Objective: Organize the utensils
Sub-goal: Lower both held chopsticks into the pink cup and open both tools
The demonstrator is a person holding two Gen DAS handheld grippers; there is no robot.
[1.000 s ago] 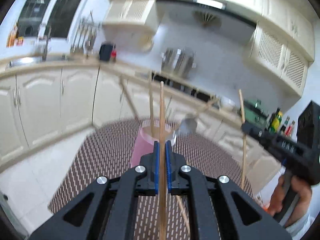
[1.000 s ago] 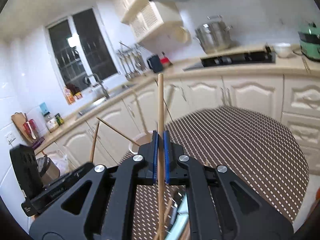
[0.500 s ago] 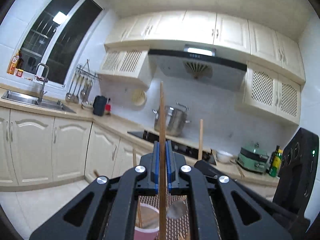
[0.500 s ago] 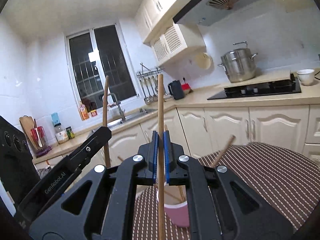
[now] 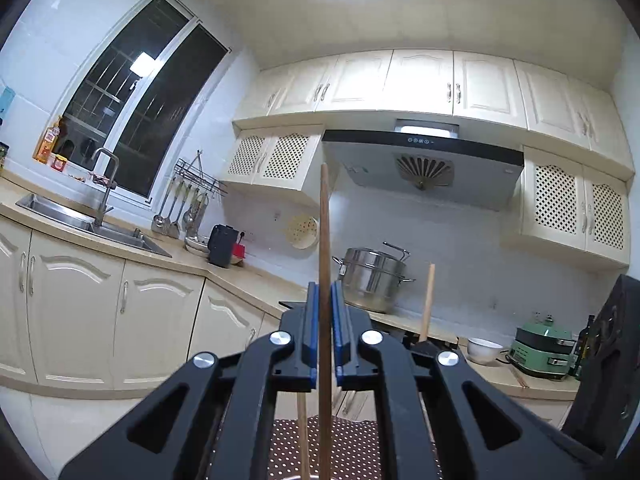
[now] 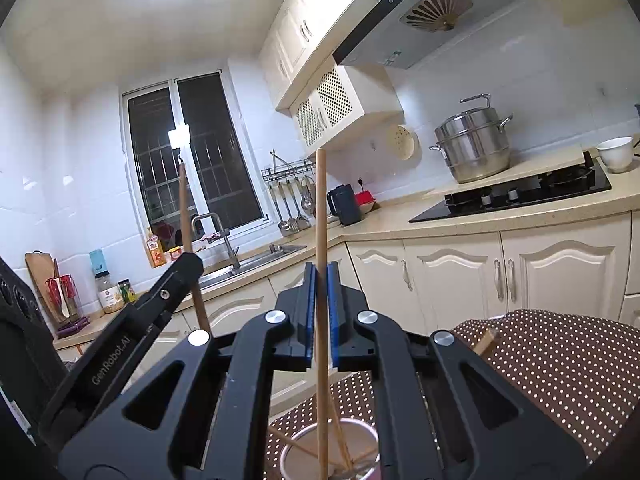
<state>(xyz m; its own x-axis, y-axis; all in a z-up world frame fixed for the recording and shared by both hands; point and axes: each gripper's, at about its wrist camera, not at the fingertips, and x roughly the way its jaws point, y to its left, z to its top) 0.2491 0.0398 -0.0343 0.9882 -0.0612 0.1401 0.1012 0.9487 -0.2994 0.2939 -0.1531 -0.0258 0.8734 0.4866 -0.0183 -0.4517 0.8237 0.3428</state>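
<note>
In the left wrist view, the left gripper (image 5: 325, 322) is pinching a wooden stick (image 5: 325, 240) between its blue pads (image 5: 311, 328), the jaws nearly together around it. The stick is standing upright, its top end rising in front of the range hood (image 5: 424, 164) and its lower end running down past the bottom edge of the picture. A second stick (image 5: 427, 300) is showing just right of the gripper, upright, its lower end hidden behind black parts. A strip of dotted brown cloth (image 5: 352, 448) is lying below, between the gripper's arms, and another thin stick (image 5: 303, 436) is crossing it

In the right wrist view, the right gripper (image 6: 321, 312) is clamping its own stick (image 6: 320, 208) upright in the same way, jaws narrow on it. The stick's lower part is reaching down into a cup (image 6: 292, 452) sitting near the front edge of the dotted cloth (image 6: 560, 364), where a few thinner sticks (image 6: 340, 444) are leaning. The left gripper (image 6: 188, 268) is entering from the left, holding its stick (image 6: 185, 208) upright, well apart from the cup. A short wooden end (image 6: 486, 342) is poking up over the cloth on the right
</note>
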